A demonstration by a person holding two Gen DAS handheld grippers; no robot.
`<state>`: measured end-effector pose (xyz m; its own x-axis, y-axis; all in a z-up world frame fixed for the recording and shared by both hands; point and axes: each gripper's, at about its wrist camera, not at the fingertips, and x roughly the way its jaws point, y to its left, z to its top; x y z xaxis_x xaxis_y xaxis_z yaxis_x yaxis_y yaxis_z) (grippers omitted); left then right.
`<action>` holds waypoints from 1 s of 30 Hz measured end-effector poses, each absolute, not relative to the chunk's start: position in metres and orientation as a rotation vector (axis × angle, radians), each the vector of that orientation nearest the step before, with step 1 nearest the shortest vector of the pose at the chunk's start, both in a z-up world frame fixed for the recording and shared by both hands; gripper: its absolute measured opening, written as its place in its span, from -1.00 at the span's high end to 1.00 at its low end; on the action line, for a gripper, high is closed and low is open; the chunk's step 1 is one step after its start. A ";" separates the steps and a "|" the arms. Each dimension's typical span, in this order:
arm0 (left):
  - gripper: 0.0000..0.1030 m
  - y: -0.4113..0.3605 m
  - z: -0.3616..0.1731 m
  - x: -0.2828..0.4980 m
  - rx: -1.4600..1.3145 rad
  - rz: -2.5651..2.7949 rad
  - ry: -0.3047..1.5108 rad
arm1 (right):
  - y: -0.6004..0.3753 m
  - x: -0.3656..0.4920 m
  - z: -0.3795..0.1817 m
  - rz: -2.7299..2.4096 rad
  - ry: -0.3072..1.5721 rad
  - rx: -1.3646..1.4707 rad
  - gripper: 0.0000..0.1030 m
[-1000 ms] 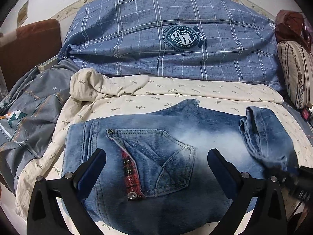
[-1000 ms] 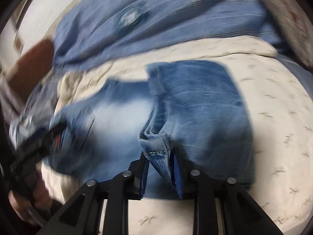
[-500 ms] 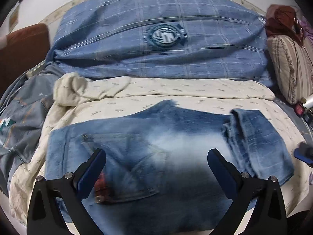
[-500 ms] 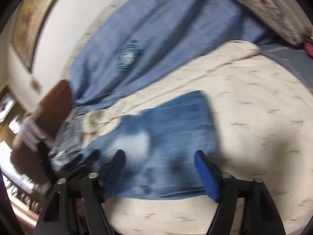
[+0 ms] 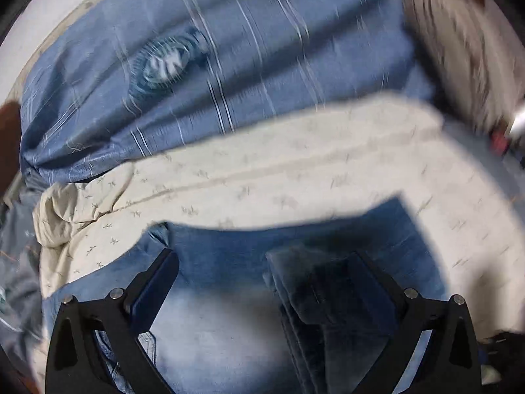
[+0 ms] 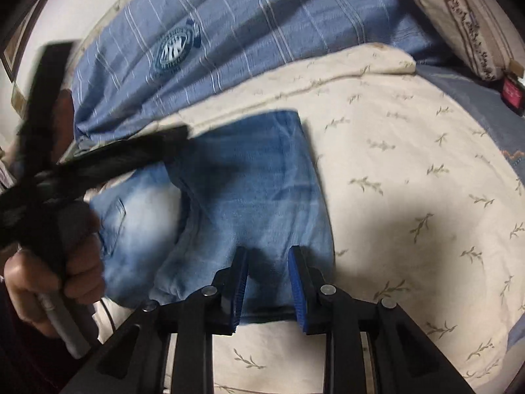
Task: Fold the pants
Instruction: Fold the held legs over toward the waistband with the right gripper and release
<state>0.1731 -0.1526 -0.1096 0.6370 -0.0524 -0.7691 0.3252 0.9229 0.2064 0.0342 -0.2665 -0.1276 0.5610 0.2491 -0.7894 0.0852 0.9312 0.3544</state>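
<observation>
The blue jeans (image 6: 249, 190) lie folded on a cream sheet (image 6: 410, 164), the leg part doubled over the faded seat part. My right gripper (image 6: 267, 259) is partly open, its blue pads just above the near edge of the folded leg, holding nothing. My left gripper (image 5: 265, 259) is wide open and low over the jeans (image 5: 223, 295), astride the fold's edge. In the right wrist view the left gripper (image 6: 98, 161) shows as a blurred black shape in a hand at the left.
A blue plaid duvet (image 6: 249, 29) is bunched along the back of the bed. A striped pillow (image 6: 459, 16) lies at the back right, with a pink item (image 6: 512, 92) beside it. Grey clothing (image 5: 16, 262) lies at the left.
My right gripper let go of the jeans hem, opened wide, then narrowed over the folded leg's near edge. My left gripper swung right and forward, down over the fold.
</observation>
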 end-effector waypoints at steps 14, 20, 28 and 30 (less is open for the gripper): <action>-0.98 -0.110 -0.111 0.160 0.282 -0.205 0.869 | -0.273 0.021 -0.103 0.197 0.858 0.392 0.46; -0.98 -0.092 -0.123 0.119 0.265 -0.298 0.918 | -0.289 0.044 -0.101 0.143 0.827 0.508 0.46; -0.92 -0.085 -0.148 0.102 0.181 -0.367 0.984 | -0.272 0.105 -0.105 0.193 0.911 0.520 0.46; -0.90 -0.084 -0.148 0.101 0.191 -0.389 0.978 | -0.265 0.118 -0.109 0.223 0.942 0.525 0.46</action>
